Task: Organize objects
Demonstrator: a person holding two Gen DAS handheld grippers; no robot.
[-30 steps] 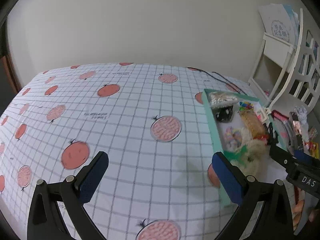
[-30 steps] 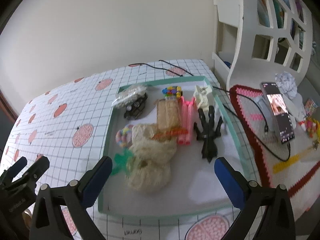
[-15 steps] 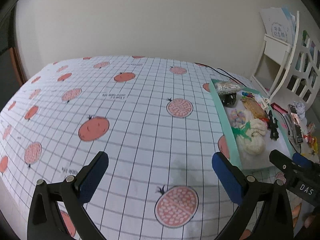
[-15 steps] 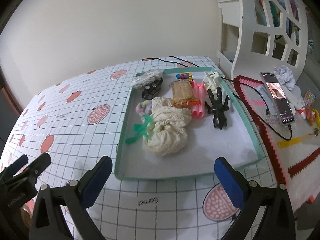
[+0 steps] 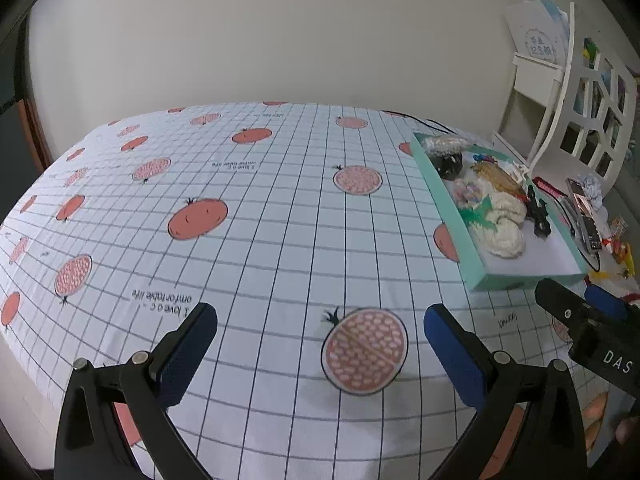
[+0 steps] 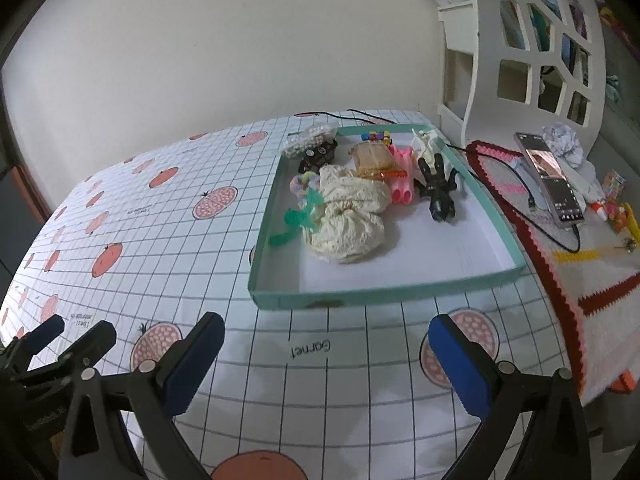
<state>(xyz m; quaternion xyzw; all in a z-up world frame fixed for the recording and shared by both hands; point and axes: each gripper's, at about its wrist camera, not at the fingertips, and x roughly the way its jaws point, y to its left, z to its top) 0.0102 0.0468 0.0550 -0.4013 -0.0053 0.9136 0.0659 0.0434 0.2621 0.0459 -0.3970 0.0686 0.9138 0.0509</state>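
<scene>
The left gripper (image 5: 320, 320) and right gripper (image 6: 326, 326) are held wide apart (nothing between their fingers). The green tray (image 6: 376, 290) of small toys is seen at 12 o'clock from the right gripper.

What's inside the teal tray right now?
The teal tray holds a cream crochet bundle, black figure, pink toy, green piece, bead bag and colourful blocks. Anything beneath the bundle is hidden.

Teal-rimmed tray (image 6: 380, 290) at 12 o'clock, flat on cloth, white inside. Cream crocheted bundle (image 6: 348, 216) heaped centre-left, green clip (image 6: 296, 220) at its 9 o'clock, black figure (image 6: 438, 188) at 3 o'clock beside pink toy (image 6: 402, 178). Bead bag (image 6: 310, 140) over the far-left rim.
</scene>
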